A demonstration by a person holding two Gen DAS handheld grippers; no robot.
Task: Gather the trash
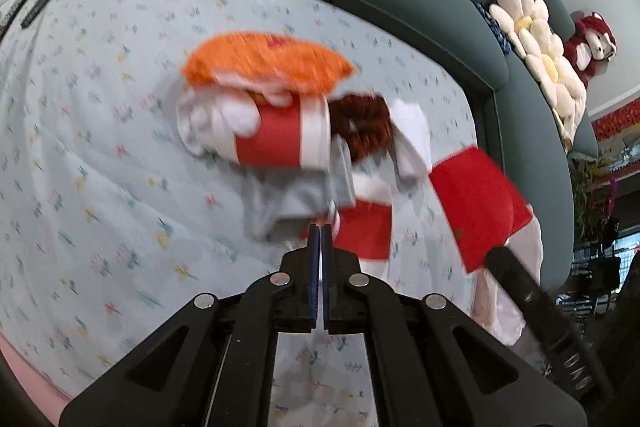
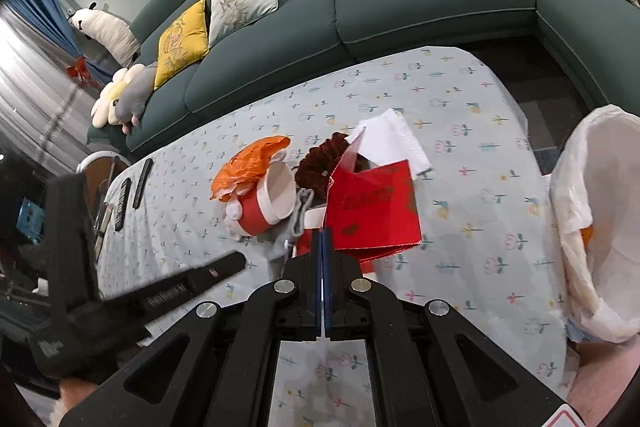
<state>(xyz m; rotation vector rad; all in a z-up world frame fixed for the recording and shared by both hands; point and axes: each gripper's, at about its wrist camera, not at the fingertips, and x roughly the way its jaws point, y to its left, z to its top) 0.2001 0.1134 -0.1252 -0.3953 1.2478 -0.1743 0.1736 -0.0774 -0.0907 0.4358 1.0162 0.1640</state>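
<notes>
Right wrist view: teal sofa (image 2: 420, 11) behind a table under a floral cloth (image 2: 472, 187), white-lined trash bag (image 2: 592, 227) open at the table's right edge, trash pile mid-table — orange wrapper (image 2: 248, 163), red-and-white paper cup (image 2: 268, 203) on its side, white napkin (image 2: 392, 143). Right gripper (image 2: 323, 239) clenched on the lower edge of a red paper card (image 2: 376, 211), lifted off the cloth. Left gripper (image 1: 320, 231) clenched on a grey rag (image 1: 288, 199) just below the cup.
</notes>
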